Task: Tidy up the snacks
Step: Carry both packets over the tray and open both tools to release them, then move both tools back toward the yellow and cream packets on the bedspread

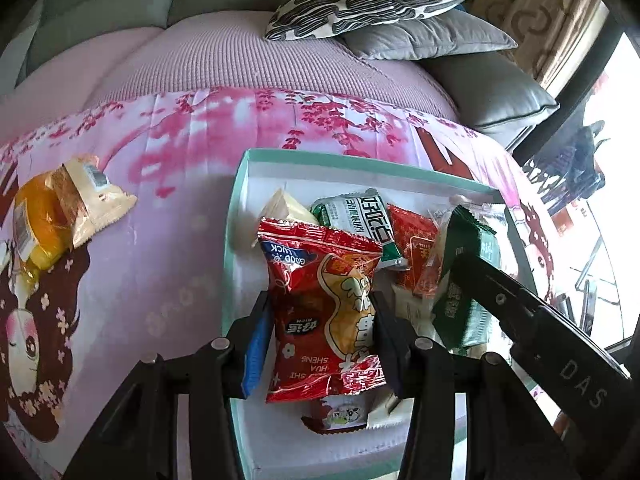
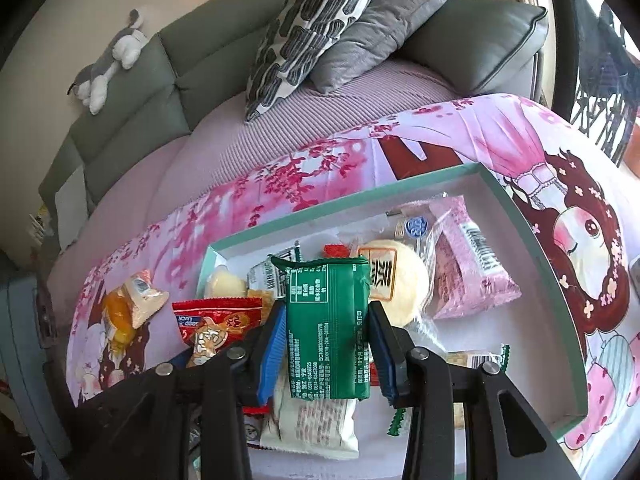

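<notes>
Two grips: each gripper has its jaws closed narrowly on one snack packet, both held above the tray.
Left gripper (image 1: pixel 320 332): its blue-padded fingers (image 1: pixel 256 344) press both sides of a red peanut packet (image 1: pixel 324 312), printed "GOOD LUCK"; the packet hangs over the near left part of the tray.
Right gripper (image 2: pixel 328 344): its blue pads pinch a green packet (image 2: pixel 328 320) with white print; the packet stands upright between them, over the near middle of the tray.
Tray (image 1: pixel 236 200): a shallow white box with a mint-green rim, lying on the pink cloth; it is the landmark for every place below.
Inside the tray, left view: a cream triangular packet (image 1: pixel 286 206) at the far left corner, a green-and-white packet (image 1: pixel 356 216) next to it, a small red packet (image 1: pixel 414 256) further right.
Inside the tray, right view: a round pale cake in clear wrap (image 2: pixel 396 284) just behind the green packet, a pink packet with a barcode (image 2: pixel 468 264) to its right, a white packet (image 2: pixel 312 428) at the near edge under the gripper.
Outside the tray: an orange snack (image 1: pixel 38 224) and a beige packet (image 1: pixel 92 196), touching each other, lie on the cloth well to its left.
Cloth (image 1: pixel 172 248): pink, with blossom branches and a cartoon girl, spread under the tray.
Beyond the tray: a black-and-white patterned cushion (image 2: pixel 312 32) leans on a grey cushion (image 2: pixel 380 28) on the sofa; a grey-and-white plush toy (image 2: pixel 108 60) lies on the sofa back, far left.
</notes>
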The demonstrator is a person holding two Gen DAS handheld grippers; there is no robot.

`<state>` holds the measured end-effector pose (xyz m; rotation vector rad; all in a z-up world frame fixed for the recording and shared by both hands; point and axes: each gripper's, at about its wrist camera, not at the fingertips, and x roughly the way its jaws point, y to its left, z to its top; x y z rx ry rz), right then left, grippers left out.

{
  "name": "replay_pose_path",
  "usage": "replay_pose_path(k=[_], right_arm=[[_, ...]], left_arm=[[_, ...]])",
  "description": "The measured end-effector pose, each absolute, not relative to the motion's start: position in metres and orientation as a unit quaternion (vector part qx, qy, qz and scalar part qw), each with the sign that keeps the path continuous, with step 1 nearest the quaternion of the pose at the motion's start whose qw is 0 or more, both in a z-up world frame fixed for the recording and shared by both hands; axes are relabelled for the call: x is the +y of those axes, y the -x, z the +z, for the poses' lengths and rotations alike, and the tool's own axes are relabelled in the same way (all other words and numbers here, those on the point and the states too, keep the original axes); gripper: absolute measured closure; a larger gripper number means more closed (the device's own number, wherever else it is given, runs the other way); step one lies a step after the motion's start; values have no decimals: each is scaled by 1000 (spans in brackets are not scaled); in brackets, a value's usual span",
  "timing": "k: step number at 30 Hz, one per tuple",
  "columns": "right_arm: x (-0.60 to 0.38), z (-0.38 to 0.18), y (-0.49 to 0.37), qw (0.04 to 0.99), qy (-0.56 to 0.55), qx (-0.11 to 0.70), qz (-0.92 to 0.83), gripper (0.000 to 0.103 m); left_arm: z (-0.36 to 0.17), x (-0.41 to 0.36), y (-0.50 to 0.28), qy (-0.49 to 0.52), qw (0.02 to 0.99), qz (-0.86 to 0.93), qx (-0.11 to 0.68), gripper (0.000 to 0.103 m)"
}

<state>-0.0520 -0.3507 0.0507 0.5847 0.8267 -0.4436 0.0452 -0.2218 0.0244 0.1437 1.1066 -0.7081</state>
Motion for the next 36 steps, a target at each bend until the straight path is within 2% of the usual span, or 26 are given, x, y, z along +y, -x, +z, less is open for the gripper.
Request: replay_pose_path(k=[11,19,21,25,28,36], right_arm=[[-350,43,49,844,-273,407,-219,59],[-348,45,48,845,-262,409,-222,45],[-348,47,49,848,-260,406,-220,43],[-349,50,51,849,-261,400,-224,32],[-350,53,52,851,-264,394,-224,27],[-351,64,58,861,-270,367,-225,26]], left_arm=[[22,-218,-48,-62,786,-323,524,51],[21,-215,-52,-65,788,-294,537,40],[24,-214,-52,-64,789,-293,536,39],[29,-212,-52,-65,791,-287,536,36],[35,-209,-52,-64,795,-284,533,36],[54,-195,-56,-43,807,-275,521,35]])
